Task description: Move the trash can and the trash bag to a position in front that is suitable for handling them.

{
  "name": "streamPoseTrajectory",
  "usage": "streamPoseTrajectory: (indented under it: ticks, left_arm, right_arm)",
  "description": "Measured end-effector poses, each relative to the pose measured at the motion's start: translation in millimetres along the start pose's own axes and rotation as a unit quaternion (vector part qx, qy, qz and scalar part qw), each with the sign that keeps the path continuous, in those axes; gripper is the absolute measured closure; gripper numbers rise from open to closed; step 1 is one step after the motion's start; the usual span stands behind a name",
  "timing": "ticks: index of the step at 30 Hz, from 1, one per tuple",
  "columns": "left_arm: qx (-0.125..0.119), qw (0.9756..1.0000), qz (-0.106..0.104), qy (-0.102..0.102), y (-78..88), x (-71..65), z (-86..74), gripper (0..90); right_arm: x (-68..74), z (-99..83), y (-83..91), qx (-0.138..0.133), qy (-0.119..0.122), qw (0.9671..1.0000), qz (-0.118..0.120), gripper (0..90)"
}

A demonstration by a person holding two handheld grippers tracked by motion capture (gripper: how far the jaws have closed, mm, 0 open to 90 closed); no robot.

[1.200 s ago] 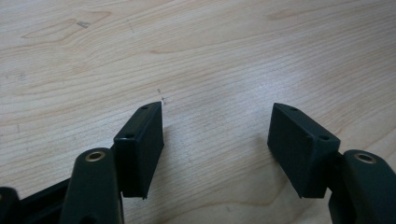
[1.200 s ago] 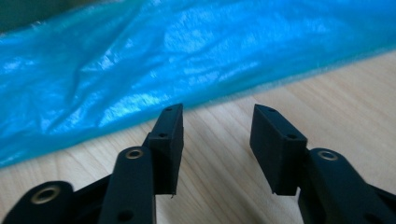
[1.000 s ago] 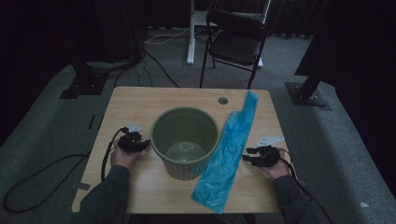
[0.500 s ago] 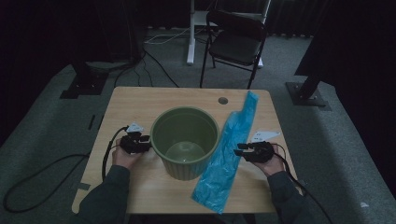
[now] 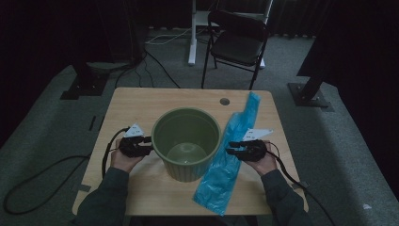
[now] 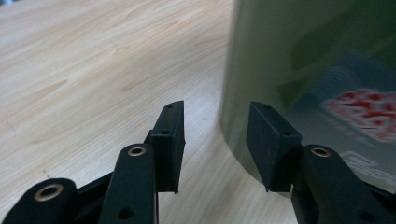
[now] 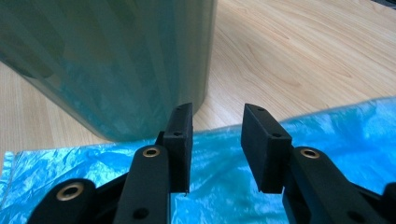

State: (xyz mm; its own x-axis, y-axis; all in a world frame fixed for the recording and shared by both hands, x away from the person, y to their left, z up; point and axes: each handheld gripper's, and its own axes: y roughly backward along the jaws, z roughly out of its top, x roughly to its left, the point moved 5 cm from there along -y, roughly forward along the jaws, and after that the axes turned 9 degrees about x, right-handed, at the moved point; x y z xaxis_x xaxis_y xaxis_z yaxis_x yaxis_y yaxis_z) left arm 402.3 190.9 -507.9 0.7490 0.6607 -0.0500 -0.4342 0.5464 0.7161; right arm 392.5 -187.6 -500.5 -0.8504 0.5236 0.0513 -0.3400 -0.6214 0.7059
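Note:
A green plastic bucket [image 5: 188, 170] stands upright and empty in the middle of the wooden table [image 5: 136, 106]. A flat blue plastic bag [image 5: 233, 141] lies along its right side. My left gripper [image 5: 149, 143] is level beside the bucket's left wall. Its jaws have just been closing and stand open, with nothing between them [image 6: 215, 140]; the bucket [image 6: 303, 60] is just to their right. My right gripper [image 5: 230, 151] hovers over the bag, pointing at the bucket. It is open [image 7: 217, 142] above the bag [image 7: 327, 135], with the bucket wall [image 7: 116, 60] just ahead.
A black folding chair [image 5: 237, 44] stands behind the table, beside a white desk leg [image 5: 192, 33]. A small round hole [image 5: 224, 101] is near the table's far edge. Cables trail over the grey carpet [image 5: 47, 165] at the left. Dark stand bases sit on both sides.
The right gripper has moved left over the blue bag towards the bucket. The left gripper has risen slightly beside the bucket's left wall.

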Motion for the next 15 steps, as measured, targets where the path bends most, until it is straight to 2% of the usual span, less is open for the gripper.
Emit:
streamPoseTrajectory:
  ticks: [2, 6, 13, 15]
  left_arm:
    - [-0.002, 0.9999, -0.009, -0.005, 1.1, -3.4, 1.1, 56.4]
    - [0.002, 0.9997, -0.013, -0.018, 1.4, -9.8, 2.1, 57.1]
    - [0.000, 0.9997, -0.015, -0.019, 3.3, -11.6, 2.6, 56.6]
    - [0.000, 0.9998, -0.009, -0.019, 4.4, -11.1, 2.1, 57.0]
  right_arm:
    - [1.9, 4.2, -3.1, -0.001, 0.003, 1.0000, 0.003, 62.3]
    - [6.0, 10.5, -8.4, 0.001, 0.011, 0.9999, 0.009, 61.7]
    - [12.6, 20.9, -17.1, -0.002, 0.021, 0.9995, 0.024, 61.7]
    - [13.7, 23.2, -18.8, -0.001, 0.026, 0.9994, 0.021, 62.2]
